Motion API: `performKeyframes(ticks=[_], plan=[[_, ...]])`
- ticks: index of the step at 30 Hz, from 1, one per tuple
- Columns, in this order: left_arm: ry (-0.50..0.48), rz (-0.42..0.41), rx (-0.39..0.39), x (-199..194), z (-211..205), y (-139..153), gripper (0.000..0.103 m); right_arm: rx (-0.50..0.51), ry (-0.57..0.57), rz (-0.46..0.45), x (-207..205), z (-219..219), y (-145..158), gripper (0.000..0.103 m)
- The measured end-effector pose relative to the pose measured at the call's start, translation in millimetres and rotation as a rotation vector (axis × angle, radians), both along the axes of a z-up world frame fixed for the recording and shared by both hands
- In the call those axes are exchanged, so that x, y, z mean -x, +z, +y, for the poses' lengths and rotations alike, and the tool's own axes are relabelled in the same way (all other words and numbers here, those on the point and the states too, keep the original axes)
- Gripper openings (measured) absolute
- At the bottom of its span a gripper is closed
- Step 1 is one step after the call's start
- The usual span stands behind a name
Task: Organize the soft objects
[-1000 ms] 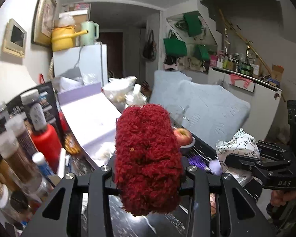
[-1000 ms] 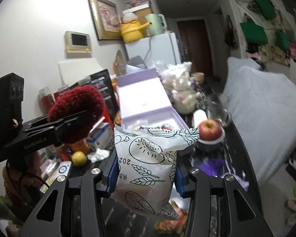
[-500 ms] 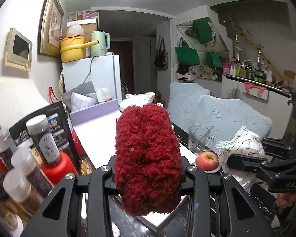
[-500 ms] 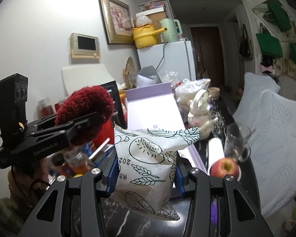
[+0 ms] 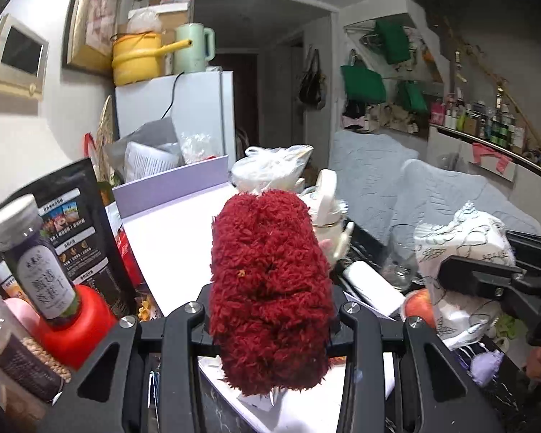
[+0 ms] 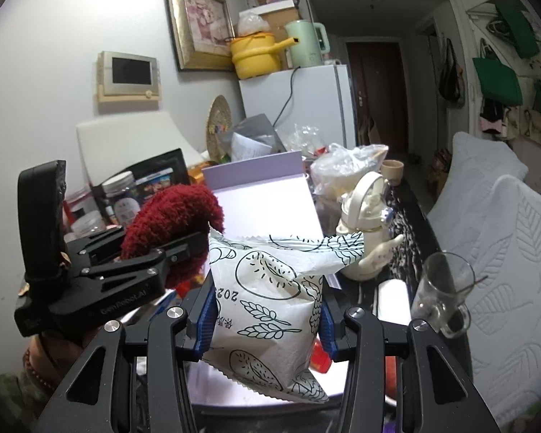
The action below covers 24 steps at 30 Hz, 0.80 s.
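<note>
- Left gripper [image 5: 270, 328]: clamped on a red fuzzy bundle [image 5: 268, 288]. Bundle held in the air above the near end of the lavender box lid [image 5: 176, 238]; long axis runs upright, top end tilted a little away from the holder, bottom end hanging below the jaws.
- Right gripper [image 6: 267, 319]: blue pads [image 6: 205, 319] pressed on both sides of a white printed pouch [image 6: 270, 288]. Pouch upright, serrated top edge uppermost and folded over, bottom seam below the jaws; held just to the right of the red bundle.
- Black tabletop [image 6: 407, 223]: cream bottle [image 6: 364, 238], white roll [image 6: 391, 299] and empty glass mug [image 6: 443, 292] along its right edge.
- Left edge: jars, among them a dark labelled bottle [image 5: 39, 263] standing on a red cap [image 5: 77, 328].
</note>
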<state>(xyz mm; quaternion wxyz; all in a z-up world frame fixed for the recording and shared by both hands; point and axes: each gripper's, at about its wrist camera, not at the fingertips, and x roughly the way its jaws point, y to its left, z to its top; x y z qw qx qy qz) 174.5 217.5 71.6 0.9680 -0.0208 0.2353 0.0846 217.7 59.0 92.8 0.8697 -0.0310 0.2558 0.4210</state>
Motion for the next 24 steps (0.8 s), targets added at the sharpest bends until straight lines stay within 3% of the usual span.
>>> performKeyframes(ticks=[12,24], plan=[[0.096,0.095,-0.022,-48.9,24.9,-41.1,0.037,0.048,0.011,0.042,-47.4,35.2,-28.4,0.046],[0.087,0.212,-0.018,-75.3,36.7,-73.8,0.037,0.111,0.006,0.090,-74.3,59.7,-55.7,0.046]])
